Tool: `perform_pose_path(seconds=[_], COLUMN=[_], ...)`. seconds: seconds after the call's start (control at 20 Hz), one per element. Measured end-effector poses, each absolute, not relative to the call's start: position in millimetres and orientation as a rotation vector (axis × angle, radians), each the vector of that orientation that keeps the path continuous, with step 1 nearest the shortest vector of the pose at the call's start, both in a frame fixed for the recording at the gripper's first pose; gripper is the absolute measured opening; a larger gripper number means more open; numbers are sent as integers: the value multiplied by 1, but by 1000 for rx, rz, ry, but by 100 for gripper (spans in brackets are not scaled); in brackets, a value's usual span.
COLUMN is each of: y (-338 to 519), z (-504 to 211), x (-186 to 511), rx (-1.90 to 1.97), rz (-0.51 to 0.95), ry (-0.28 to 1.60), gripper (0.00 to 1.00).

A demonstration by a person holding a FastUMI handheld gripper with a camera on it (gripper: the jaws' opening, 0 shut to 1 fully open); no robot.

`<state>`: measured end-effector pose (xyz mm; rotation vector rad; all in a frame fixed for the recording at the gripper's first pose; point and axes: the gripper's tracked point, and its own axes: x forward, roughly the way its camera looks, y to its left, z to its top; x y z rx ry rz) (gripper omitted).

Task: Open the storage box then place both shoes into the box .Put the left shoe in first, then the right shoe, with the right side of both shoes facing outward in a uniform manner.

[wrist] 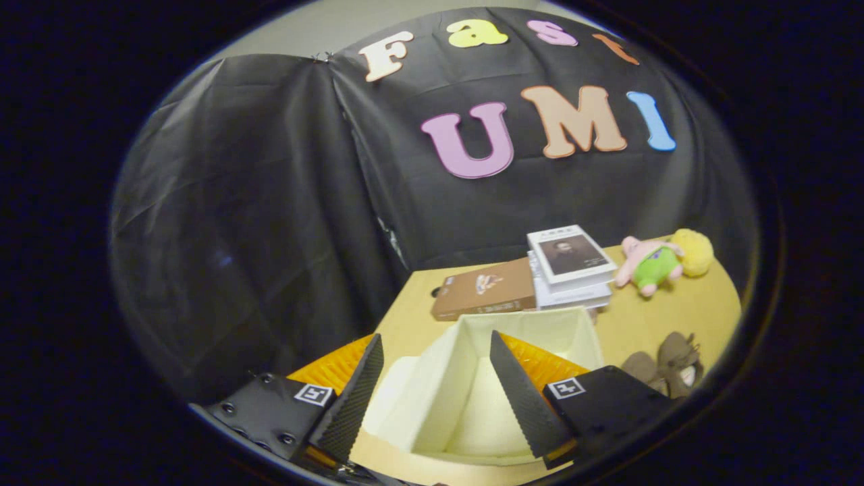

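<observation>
Cream fabric lines the open storage box (513, 337) sitting low in the centre of the frame, right between your gripper (432, 385) fingers, which are spread apart and grip nothing. You can see a brown shoe (665, 368) at the lower right on the yellow table (675, 317). Beyond the box lie stacked books (570, 266), with a plush toy (665, 262) toward the right
</observation>
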<state>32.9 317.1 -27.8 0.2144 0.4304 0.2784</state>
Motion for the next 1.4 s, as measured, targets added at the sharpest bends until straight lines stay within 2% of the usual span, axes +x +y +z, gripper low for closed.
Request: perform_pose_path(seconds=[0.25,0.6,0.75,1.0,1.2,1.4], y=[212,94,60,31,19,25], z=[-44,-116,-149,-201,-239,-273], x=[46,28,11,-14,-29,-31], rx=[75,-72,-76,-99,-150,-138], rz=[55,-214,-292,-330,-289,-216], ry=[511,788,904,1118,1275,1350], gripper=[100,100,95,87,80,59])
